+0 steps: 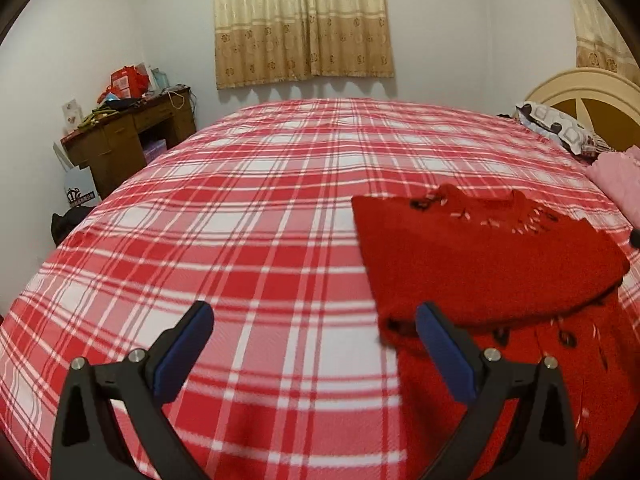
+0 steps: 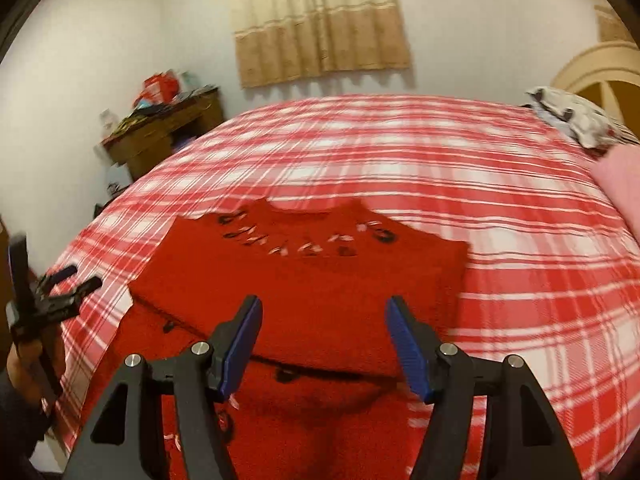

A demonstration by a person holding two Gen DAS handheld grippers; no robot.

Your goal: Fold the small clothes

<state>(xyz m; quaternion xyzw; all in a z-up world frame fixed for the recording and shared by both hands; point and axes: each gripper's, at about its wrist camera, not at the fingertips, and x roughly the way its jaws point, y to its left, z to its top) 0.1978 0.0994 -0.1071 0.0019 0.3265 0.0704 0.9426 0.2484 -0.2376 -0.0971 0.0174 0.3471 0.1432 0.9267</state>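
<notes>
In the left wrist view the red sweater [image 1: 488, 264] lies on the plaid bedspread [image 1: 248, 240], its top layer folded over the lower part; the fold looks loose, so it may spring back or slide on the fuzzy knit if nothing presses it flat. The left gripper [image 1: 316, 320] hangs above the bed just beside the sweater's left edge, angled downward, jaws spread wide and empty. In the right wrist view the right gripper [image 2: 324, 320] points down over the middle of the folded garment, jaws apart with nothing between them, pads clear of the cloth. A careless next pinch could catch only one layer and drag the fold askew. The person's hand [image 2: 28, 364] grips the left tool's handle at the frame's left edge.
</notes>
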